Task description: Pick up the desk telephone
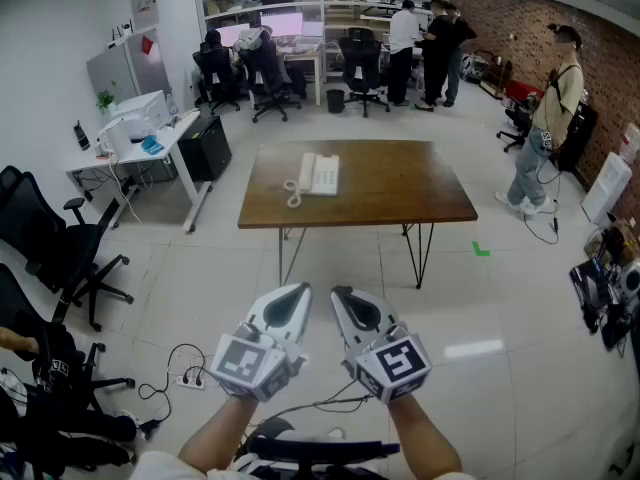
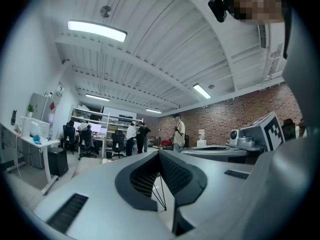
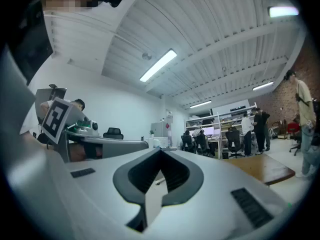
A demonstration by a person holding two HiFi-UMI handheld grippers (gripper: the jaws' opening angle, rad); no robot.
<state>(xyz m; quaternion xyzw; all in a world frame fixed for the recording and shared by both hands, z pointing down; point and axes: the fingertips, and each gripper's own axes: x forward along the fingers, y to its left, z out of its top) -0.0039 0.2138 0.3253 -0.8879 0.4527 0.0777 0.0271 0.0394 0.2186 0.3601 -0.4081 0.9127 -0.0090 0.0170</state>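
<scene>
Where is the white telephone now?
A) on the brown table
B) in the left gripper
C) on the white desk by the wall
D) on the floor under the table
A: the head view shows the telephone lying on the left part of the brown table.

The left gripper [image 2: 160,155] holds its fingers [image 2: 95,199] shut together, with nothing between them. Right of it sits a marker cube [image 2: 267,129]. Beyond its tips, a person [image 2: 178,132] stands before a brick wall [image 2: 225,118].
</scene>
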